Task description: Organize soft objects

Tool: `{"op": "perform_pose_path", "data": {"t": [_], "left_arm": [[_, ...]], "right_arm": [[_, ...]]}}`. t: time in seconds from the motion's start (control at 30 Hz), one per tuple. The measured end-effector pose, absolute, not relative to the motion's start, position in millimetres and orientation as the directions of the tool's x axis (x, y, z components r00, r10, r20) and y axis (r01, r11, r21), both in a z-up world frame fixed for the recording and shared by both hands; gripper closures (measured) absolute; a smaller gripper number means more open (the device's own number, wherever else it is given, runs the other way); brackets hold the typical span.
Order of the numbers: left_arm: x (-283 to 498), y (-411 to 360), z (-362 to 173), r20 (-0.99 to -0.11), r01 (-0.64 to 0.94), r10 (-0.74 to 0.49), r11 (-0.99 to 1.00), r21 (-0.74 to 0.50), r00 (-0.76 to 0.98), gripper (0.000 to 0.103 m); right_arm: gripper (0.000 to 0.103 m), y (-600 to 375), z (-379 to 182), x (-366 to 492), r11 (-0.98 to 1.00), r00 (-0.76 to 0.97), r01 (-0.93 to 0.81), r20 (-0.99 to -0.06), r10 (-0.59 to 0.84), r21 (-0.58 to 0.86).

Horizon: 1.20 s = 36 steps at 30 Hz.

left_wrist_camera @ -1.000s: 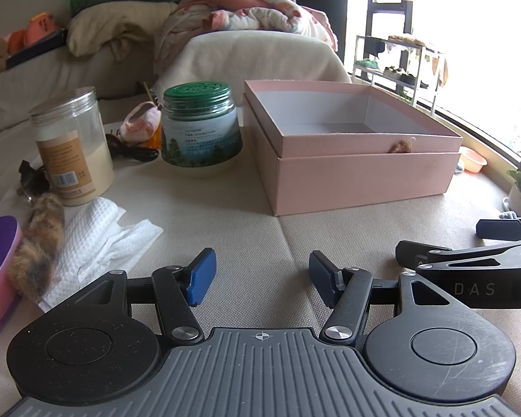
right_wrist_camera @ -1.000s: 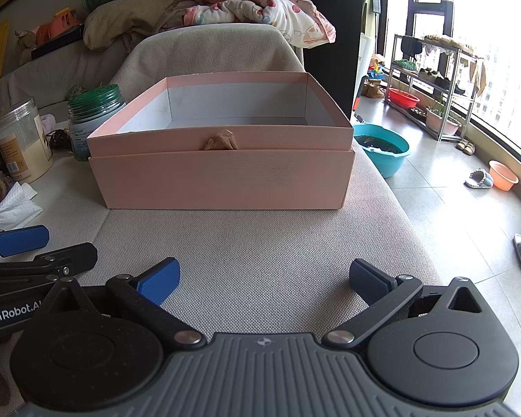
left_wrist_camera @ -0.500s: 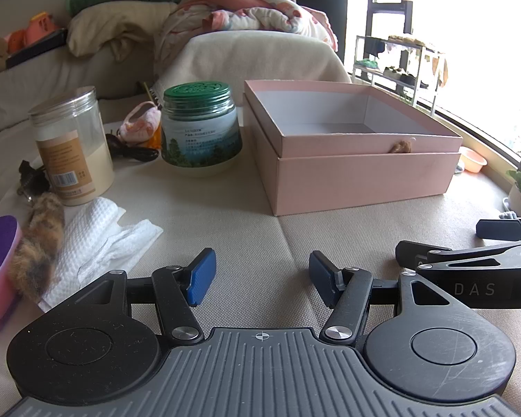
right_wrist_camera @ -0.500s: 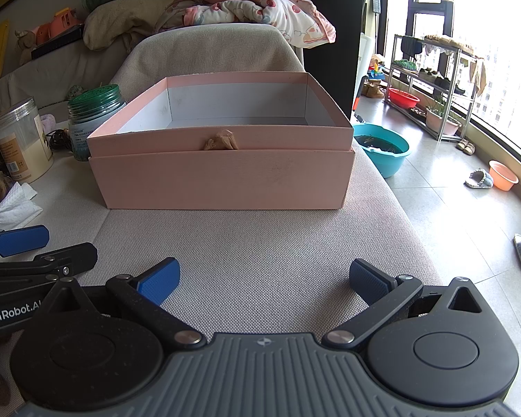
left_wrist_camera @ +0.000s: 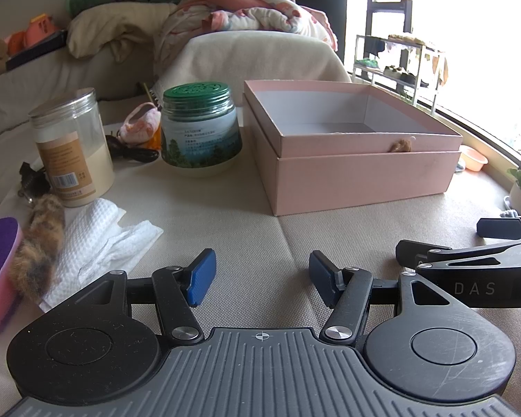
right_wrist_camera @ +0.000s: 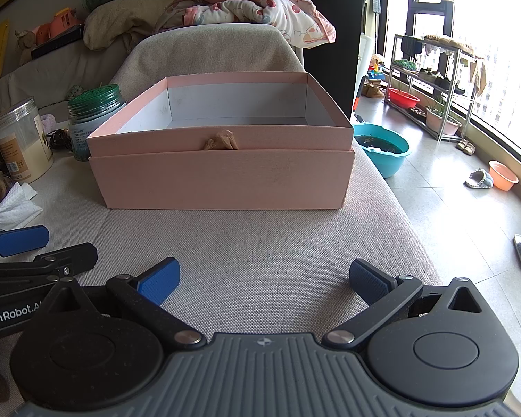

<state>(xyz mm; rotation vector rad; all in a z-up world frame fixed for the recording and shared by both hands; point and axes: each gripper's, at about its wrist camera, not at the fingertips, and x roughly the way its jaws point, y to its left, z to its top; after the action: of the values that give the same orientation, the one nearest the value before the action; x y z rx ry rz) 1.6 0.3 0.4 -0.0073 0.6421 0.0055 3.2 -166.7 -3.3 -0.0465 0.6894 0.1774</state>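
Left tongs (left_wrist_camera: 262,278) spread and empty, right tongs (right_wrist_camera: 264,283) spread wider, side by side

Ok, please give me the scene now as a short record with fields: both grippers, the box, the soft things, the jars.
left gripper: open, holds nothing
right gripper: open, holds nothing
open pink cardboard box: ahead of both grippers, brown tuft at its front rim
white waffle-textured cloth: flat, left of left gripper
orange-brown furry piece: at the cloth's left edge
green-lidded glass jar: upright, left of box
clear plastic jar with cream powder: upright, behind cloth

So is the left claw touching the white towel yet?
Apart. The left wrist view shows bare cushion between the open left claw and the white towel.
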Motion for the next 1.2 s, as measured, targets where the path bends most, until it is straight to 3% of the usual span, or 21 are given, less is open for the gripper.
{"op": "perform_pose_path", "data": {"t": [0.6,0.8,0.9,1.0,1.1,1.2], "left_arm": [[0,2,1,-0.594,0.001,-0.020,0.999,-0.032,0.804,0.039],[-8,19,18,-0.581,0.091,-0.183,0.979,-0.184,0.793,0.040],[-19,40,40,-0.541,0.131,-0.240,0.964,-0.232,0.806,0.040],[-34,75,61,-0.501,0.078,-0.155,0.982,-0.171,0.852,0.040],[-48,124,72,-0.460,-0.104,0.070,0.993,-0.049,0.885,0.040],[-50,174,65,-0.505,-0.269,0.215,0.963,-0.035,0.836,0.041]], "right_arm": [[0.000,-168,-3,-1,0.982,0.753,-0.190,-0.640,0.155,0.014],[0.000,-168,5,3,0.976,0.684,-0.217,-0.712,0.162,0.013],[0.000,-168,4,-6,0.975,0.693,-0.222,-0.702,0.163,0.007],[0.000,-169,3,-6,0.974,0.694,-0.225,-0.700,0.167,0.009],[0.000,-170,3,-7,0.975,0.694,-0.222,-0.700,0.166,0.012],[0.000,-170,4,-8,0.975,0.693,-0.222,-0.702,0.165,0.010]]}}
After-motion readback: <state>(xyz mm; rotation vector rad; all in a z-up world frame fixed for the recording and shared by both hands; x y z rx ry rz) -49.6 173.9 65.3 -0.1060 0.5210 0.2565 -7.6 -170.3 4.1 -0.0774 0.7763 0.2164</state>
